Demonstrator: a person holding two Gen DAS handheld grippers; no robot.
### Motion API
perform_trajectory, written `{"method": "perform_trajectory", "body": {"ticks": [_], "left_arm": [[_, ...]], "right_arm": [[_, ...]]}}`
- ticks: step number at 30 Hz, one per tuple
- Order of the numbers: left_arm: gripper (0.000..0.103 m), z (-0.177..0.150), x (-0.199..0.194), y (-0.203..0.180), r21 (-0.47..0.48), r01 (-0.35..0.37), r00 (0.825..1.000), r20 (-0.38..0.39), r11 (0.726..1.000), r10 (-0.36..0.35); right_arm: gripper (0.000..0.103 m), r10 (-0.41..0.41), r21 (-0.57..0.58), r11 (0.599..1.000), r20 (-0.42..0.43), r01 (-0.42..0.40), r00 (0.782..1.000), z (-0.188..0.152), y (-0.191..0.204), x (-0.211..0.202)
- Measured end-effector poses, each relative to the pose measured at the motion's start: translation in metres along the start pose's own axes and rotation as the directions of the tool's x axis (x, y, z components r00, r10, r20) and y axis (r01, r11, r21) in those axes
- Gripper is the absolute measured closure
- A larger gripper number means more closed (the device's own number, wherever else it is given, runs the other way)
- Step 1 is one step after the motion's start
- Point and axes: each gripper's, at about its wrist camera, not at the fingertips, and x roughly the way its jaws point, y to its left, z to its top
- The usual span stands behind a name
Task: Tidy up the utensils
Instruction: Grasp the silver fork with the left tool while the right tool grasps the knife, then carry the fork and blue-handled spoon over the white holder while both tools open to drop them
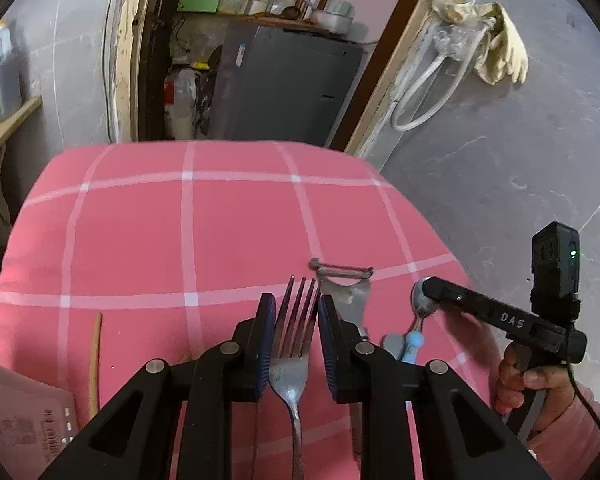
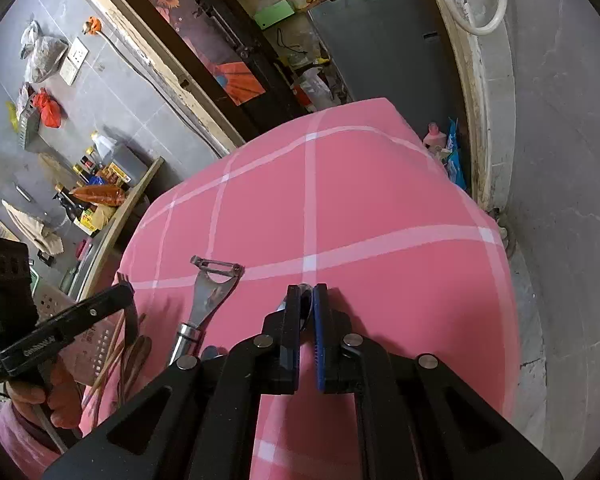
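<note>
— Left gripper (image 1: 292, 312)?
— Clamped on a metal fork (image 1: 294, 344), blue pads (image 1: 263, 344) against both sides of the head, tines pointing away, handle running back toward the lens.
— On the cloth or off it?
— Hard to tell from this angle; just over the pink checked tablecloth (image 1: 140, 232), near its front edge.
— Right gripper (image 2: 307, 296)?
— Closed narrow on a spoon (image 2: 305, 304); only a sliver of the shiny bowl visible between the pads in the right wrist view. From the left wrist view, fingertips pinching the spoon bowl (image 1: 420, 300), with the light blue handle end (image 1: 413, 346) trailing back toward the near edge.
— Lifted?
— Cannot tell.
— Between the two grippers?
— A steel peeler (image 1: 348, 284), flat on the cloth, blade end away, just right of the fork and left of the spoon. Untouched by either gripper.
— Elsewhere on the cloth?
— A thin wooden stick (image 1: 96, 360) far left near the front, beside a pinkish perforated tray (image 1: 20, 420) at the left corner. In the right wrist view, several such sticks (image 2: 114, 354) lying by that tray.
— Hands?
— One hand (image 1: 524, 384) around the right gripper's handle, pink sleeve (image 1: 572, 432) behind it.
— Surroundings?
— Grey tiled walls, a dark fridge (image 1: 284, 84) through the far doorway, a pale glove (image 1: 504, 52) hanging at the right.
</note>
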Motion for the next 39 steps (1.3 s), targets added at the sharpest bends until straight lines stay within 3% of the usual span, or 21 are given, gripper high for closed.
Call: {"method": "perform_trajectory", "body": {"ticks": [8, 19, 25, 34, 39], "left_arm": [[0.096, 0.0, -0.019, -0.01, 0.03, 0.012, 1.0, 0.023, 0.999, -0.013], [0.098, 0.001, -0.059, -0.031, 0.151, -0.072, 0.996, 0.053, 0.986, 0.065], [0.099, -0.006, -0.099, -0.037, 0.225, -0.134, 0.989, 0.091, 0.965, 0.116], [0.099, -0.033, -0.153, -0.033, 0.236, -0.173, 0.978, 0.158, 0.956, 0.138], [0.1, -0.054, -0.173, -0.033, 0.252, -0.233, 0.959, 0.221, 0.939, 0.178]], "right_arm": [[0.098, 0.001, -0.023, 1.0, 0.029, -0.001, 1.0, -0.006, 0.01, -0.016], [0.1, -0.007, -0.113, 0.993, 0.121, 0.02, 0.993, -0.007, 0.041, -0.06], [0.1, -0.005, -0.177, 0.984, 0.172, 0.036, 0.985, -0.012, 0.069, -0.089], [0.1, 0.011, -0.234, 0.971, 0.219, 0.041, 0.976, -0.025, 0.103, -0.125], [0.1, 0.007, -0.271, 0.96, 0.266, 0.068, 0.964, -0.032, 0.123, -0.145]]}}
